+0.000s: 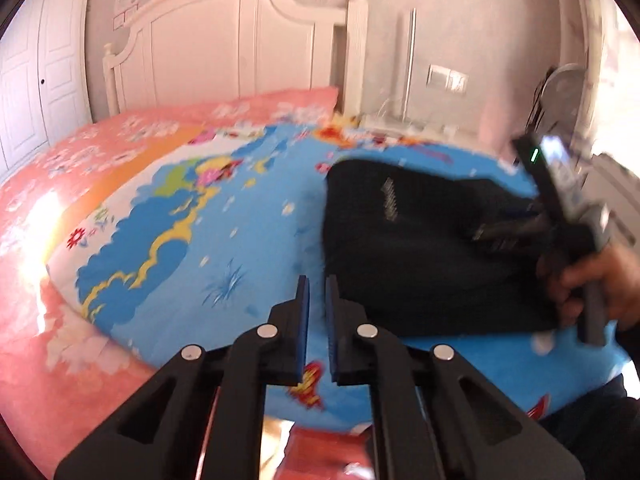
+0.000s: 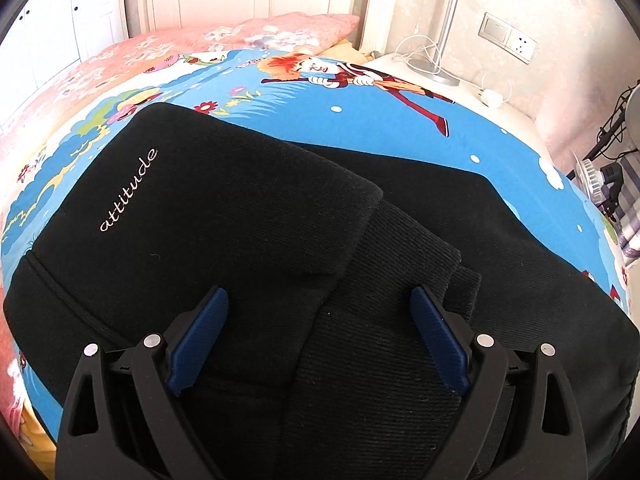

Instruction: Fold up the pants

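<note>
Black pants (image 2: 248,216) with white "attitude" lettering lie folded on the blue cartoon blanket (image 2: 360,120); ribbed cuffs lie on top near the front. My right gripper (image 2: 320,300) is open, its jaws wide apart just above the folded pants, holding nothing. In the left wrist view the pants (image 1: 400,248) lie to the right, and the right gripper (image 1: 560,216) sits over their right side in a hand. My left gripper (image 1: 317,292) is nearly shut and empty, above the blanket (image 1: 224,232) at the pants' left edge.
The pink floral bedspread (image 1: 60,208) covers the bed's left side. A white headboard (image 1: 224,32) stands behind. A nightstand with a lamp pole and cables (image 2: 440,68) is at the back right. A fan (image 2: 600,172) stands at the right.
</note>
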Motion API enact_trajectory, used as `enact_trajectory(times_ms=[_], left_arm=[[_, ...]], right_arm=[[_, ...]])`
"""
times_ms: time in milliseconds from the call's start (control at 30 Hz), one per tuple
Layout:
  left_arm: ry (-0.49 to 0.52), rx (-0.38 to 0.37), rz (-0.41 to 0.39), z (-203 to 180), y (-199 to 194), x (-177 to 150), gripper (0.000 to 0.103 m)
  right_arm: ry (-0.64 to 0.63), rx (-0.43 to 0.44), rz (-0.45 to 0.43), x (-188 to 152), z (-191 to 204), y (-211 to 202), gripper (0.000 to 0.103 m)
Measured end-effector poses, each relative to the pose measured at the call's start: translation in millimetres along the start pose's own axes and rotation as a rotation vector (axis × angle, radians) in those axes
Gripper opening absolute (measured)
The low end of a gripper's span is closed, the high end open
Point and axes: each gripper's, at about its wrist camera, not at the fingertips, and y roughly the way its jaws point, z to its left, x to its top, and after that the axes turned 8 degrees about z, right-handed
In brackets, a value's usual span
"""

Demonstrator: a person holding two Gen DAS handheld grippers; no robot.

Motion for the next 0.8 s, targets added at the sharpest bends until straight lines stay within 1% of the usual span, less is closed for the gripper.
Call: enact_trajectory(times_ms=[67, 100, 133, 167, 200, 233, 267, 300, 333, 367, 400, 467, 533, 567, 600, 633, 667, 700, 733, 767, 800], left_arm=[[-0.033, -0.064, -0.018, -7.1, 7.2, 13.1, 0.008], [-0.042, -0.069, -0.006, -9.9, 15.8, 16.7, 0.008], [-0.039, -0.067, 0.027, -12.7, 28.8, 18.7, 0.008], [-0.03, -0.04, 0.117, -15.3, 51.8, 16.6, 0.008], [-0.018, -0.031, 0.177, -16.7, 66.1, 12.4, 0.008], [0.011, -0.02, 0.156, -19.6, 66.0, 9.9, 0.008], [0.053, 0.002, 0.174, -24.1, 64.7, 9.8, 0.008], [0.06, 0.005, 0.187, -24.3, 63.6, 11.0, 0.009], [0.035, -0.014, 0.202, -20.0, 62.1, 15.2, 0.009], [0.005, -0.045, 0.199, -15.0, 60.7, 21.0, 0.009], [-0.015, -0.067, 0.18, -11.6, 59.2, 29.2, 0.009], [-0.023, -0.081, 0.14, -10.5, 58.7, 52.2, 0.009], [0.003, -0.106, 0.126, -16.9, 68.9, 78.4, 0.01], [0.015, -0.119, 0.12, -21.0, 81.2, 95.3, 0.011], [0.021, -0.123, 0.131, -26.1, 93.3, 107.6, 0.011], [0.03, -0.129, 0.184, -32.4, 117.0, 124.1, 0.011], [0.037, -0.14, 0.247, -37.1, 139.8, 133.4, 0.011], [0.035, -0.135, 0.297, -38.5, 155.9, 139.5, 0.012], [0.029, -0.119, 0.371, -38.3, 183.4, 145.5, 0.012], [0.015, -0.132, 0.401, -36.4, 197.0, 148.9, 0.011], [-0.002, -0.154, 0.404, -34.5, 202.5, 155.0, 0.011]], right_arm=[[-0.002, 0.003, -0.001, -0.4, -0.3, -0.5, 0.088], [-0.003, 0.007, -0.001, -0.6, -1.1, -0.6, 0.088], [-0.003, 0.01, -0.001, -0.5, -1.2, -0.6, 0.088], [-0.004, 0.012, 0.001, -0.3, -1.4, -0.5, 0.088], [-0.005, 0.013, 0.0, -0.2, -1.3, -0.5, 0.089], [-0.004, 0.015, -0.001, -0.3, -1.8, -0.6, 0.089], [-0.002, 0.017, -0.003, -0.4, -1.6, -0.6, 0.089], [-0.001, 0.016, -0.005, -0.4, -1.3, -0.6, 0.089], [0.001, 0.014, -0.007, -0.4, -1.3, -0.6, 0.089], [0.002, 0.012, -0.009, -0.8, -1.1, -0.7, 0.089], [0.002, 0.013, -0.012, -1.3, -1.1, -0.9, 0.089], [-0.001, 0.014, -0.013, -1.5, -1.4, -1.2, 0.089], [-0.004, 0.017, -0.011, -1.4, -1.7, -1.1, 0.089], [-0.005, 0.018, -0.01, -1.2, -1.7, -1.1, 0.089], [-0.005, 0.018, -0.01, -1.3, -1.4, -1.1, 0.089], [-0.004, 0.017, -0.011, -1.2, -1.3, -1.2, 0.089], [-0.005, 0.016, -0.011, -1.2, -1.4, -1.2, 0.089], [-0.006, 0.015, -0.011, -1.0, -1.3, -1.3, 0.089], [-0.006, 0.014, -0.012, -0.6, -1.1, -1.2, 0.089], [-0.004, 0.011, -0.014, -0.4, -1.3, -1.0, 0.089], [0.001, 0.01, -0.018, 0.1, -2.0, -0.7, 0.089]])
